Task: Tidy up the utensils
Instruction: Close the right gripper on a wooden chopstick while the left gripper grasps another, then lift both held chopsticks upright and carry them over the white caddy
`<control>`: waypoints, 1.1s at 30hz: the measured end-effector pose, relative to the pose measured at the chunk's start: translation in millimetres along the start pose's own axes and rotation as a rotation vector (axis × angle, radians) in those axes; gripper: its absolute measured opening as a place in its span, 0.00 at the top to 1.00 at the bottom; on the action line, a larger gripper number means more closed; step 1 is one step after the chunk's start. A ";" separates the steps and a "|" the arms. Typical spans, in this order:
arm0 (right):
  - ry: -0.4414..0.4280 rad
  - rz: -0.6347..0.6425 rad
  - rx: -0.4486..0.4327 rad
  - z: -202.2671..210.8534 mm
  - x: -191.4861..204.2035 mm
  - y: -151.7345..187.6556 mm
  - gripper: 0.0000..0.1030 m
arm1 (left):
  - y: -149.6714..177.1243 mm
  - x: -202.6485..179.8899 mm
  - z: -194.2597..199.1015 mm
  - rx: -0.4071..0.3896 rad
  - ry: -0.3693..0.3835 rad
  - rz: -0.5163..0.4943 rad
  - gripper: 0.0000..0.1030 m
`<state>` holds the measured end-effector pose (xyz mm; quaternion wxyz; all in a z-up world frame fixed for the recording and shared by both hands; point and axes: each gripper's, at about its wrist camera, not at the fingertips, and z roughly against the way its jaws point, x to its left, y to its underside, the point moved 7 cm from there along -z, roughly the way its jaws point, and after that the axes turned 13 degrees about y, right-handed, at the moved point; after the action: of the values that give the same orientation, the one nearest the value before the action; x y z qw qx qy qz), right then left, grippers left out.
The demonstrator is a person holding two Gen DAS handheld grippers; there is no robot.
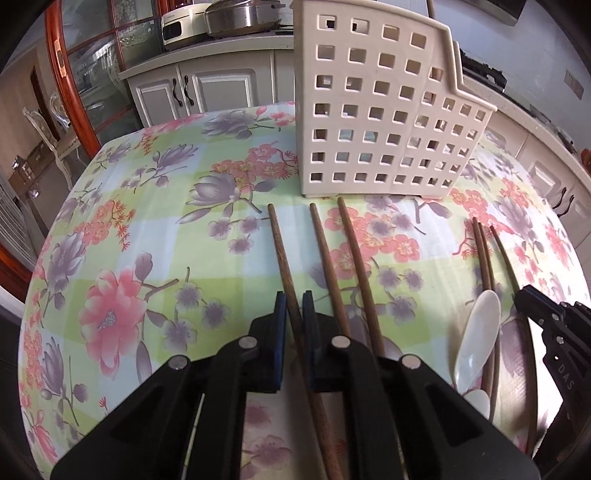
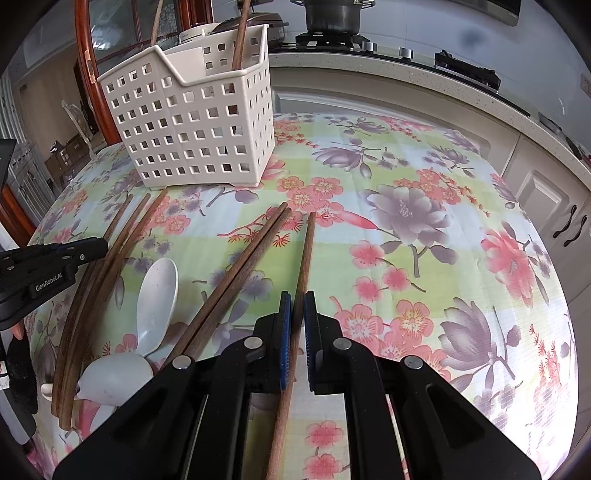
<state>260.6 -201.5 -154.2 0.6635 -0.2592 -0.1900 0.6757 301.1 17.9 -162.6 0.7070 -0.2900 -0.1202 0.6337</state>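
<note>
Over the floral tablecloth (image 1: 122, 236), my left gripper (image 1: 294, 300) is shut on a brown wooden chopstick (image 1: 280, 251) that points toward the cream perforated utensil holder (image 1: 369, 110). Two more chopsticks (image 1: 343, 258) lie just to its right. My right gripper (image 2: 297, 300) is shut on another single chopstick (image 2: 306, 251), with a pair of chopsticks (image 2: 240, 266) beside it on the left. White spoons (image 2: 157, 299) lie between the two grippers, next to a bundle of several chopsticks (image 2: 92, 291). The holder (image 2: 192, 129) has two chopsticks (image 2: 239, 37) standing in it.
The other gripper's black tip shows at the frame edge in each view, the right one (image 1: 528, 299) and the left one (image 2: 88, 247). A counter with a pot on a stove (image 2: 332, 14) and white cabinets (image 1: 207, 92) ring the table. A chair (image 1: 48, 136) stands far left.
</note>
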 end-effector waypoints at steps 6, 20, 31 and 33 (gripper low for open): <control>-0.041 -0.036 -0.035 15.7 -7.7 -3.7 0.93 | 2.9 1.7 23.1 -0.054 0.035 0.023 0.94; -0.092 -0.028 -0.211 100.6 -9.4 -15.5 0.94 | 21.2 -14.9 101.7 -0.211 0.049 -0.005 0.94; -0.102 0.004 -0.315 155.8 -12.8 -4.2 0.94 | 48.1 -32.6 156.3 -0.326 0.044 -0.045 0.94; -0.100 0.009 -0.328 163.3 -14.2 -1.7 0.94 | 52.8 -34.9 165.4 -0.344 0.037 -0.054 0.94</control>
<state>163.4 -201.3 -22.2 0.5991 -0.3309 -0.3294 0.6504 162.7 28.3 -52.6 0.6660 -0.4149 -0.2217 0.5790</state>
